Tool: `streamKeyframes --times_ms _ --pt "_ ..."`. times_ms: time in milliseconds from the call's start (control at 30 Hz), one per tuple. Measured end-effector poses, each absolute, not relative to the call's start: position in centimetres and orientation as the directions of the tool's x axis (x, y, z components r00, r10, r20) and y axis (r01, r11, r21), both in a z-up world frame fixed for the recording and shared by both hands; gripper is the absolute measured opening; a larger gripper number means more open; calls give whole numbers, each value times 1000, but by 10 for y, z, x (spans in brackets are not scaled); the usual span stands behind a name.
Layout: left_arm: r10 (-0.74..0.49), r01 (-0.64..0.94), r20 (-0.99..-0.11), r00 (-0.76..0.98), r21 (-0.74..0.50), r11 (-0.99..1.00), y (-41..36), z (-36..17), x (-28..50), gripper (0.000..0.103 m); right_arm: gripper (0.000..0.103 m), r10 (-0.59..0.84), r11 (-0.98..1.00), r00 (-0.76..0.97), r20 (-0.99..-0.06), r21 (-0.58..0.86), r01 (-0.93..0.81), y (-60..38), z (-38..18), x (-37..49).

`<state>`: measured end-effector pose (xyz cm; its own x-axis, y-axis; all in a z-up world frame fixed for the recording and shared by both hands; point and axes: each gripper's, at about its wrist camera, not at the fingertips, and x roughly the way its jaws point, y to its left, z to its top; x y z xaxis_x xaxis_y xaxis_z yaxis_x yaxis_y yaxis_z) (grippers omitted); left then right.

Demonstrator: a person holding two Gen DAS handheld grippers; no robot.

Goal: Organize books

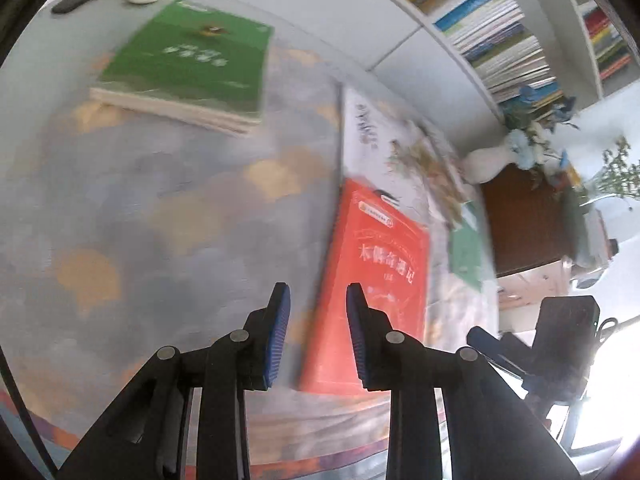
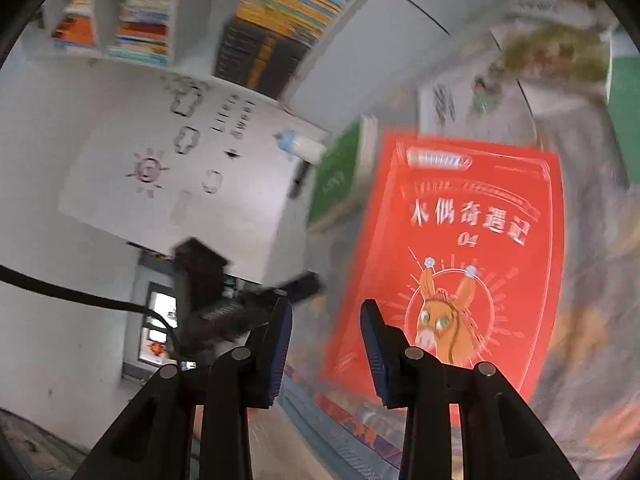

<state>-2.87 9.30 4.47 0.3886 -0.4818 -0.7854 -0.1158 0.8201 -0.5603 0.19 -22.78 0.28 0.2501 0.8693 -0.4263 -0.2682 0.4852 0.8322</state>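
Both the left gripper (image 1: pixel 316 300) and right gripper (image 2: pixel 326 316) hang parted and empty, with the red book (image 1: pixel 376 280), the green book (image 1: pixel 192 60) and the white picture book (image 1: pixel 384 136) not yet shelved.

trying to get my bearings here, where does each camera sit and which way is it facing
Left wrist: sits on the left gripper, looks down over the patterned tablecloth at the green book and red book; its own blue-padded fingers show, empty.
Right wrist: sits on the right gripper, faces the red book, whiteboard and bookshelf; its own fingers show, empty.
Shared: red book, green book, bookshelf.
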Motion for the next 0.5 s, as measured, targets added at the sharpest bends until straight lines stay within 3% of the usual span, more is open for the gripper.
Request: streamKeyframes --times_ms 167,233,300,433,500 --pt "-546 -66 -800 251 -576 815 68 3 -30 25 38 614 788 310 -725 583 -197 -214 -31 -6" --pt "-558 -29 -806 198 -574 818 50 -9 -33 25 38 529 848 318 -787 501 -173 -216 -44 -11" --pt "-557 2 -817 153 -563 827 34 -20 -33 25 36 457 888 329 -826 441 -128 -222 -58 -16" --pt "-552 63 -821 145 -549 833 24 -20 -35 25 18 435 894 360 -825 445 -61 -236 -71 -25" --pt "-575 63 -807 131 -572 818 26 -22 -33 25 18 433 892 372 -821 450 -47 -236 -75 -30"
